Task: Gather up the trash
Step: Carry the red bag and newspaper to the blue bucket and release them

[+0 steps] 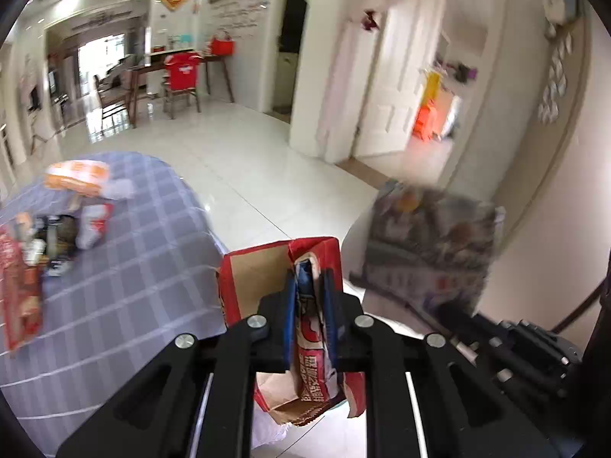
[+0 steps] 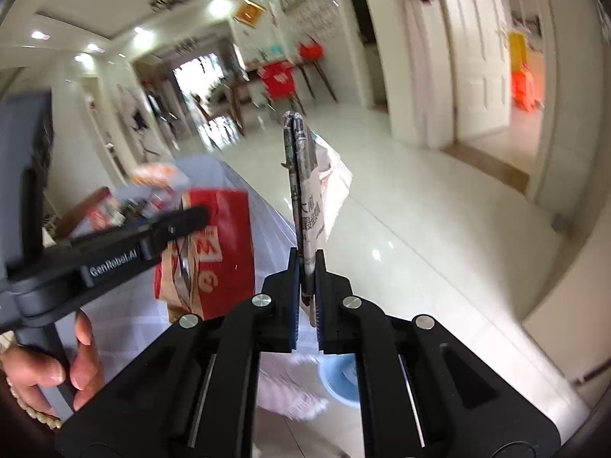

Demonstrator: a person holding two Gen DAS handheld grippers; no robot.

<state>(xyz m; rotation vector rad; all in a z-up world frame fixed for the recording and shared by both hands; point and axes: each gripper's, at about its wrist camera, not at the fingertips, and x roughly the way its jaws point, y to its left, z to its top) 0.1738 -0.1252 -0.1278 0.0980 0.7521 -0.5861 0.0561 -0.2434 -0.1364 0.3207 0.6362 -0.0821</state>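
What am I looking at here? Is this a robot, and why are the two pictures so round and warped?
No robot: a person carries two hand-held claws, each with a wide-angle camera looking along its fingers. The left claw pinches a red paper bag. The right claw, in the other picture, pinches a folded newspaper. That picture also shows the person's hand gripping the left tool. More wrappers lie on the checked tablecloth. A blue bin seems to sit below.

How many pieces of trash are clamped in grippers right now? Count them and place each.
2. The red paper bag is in the left gripper; the folded newspaper is in the right gripper.
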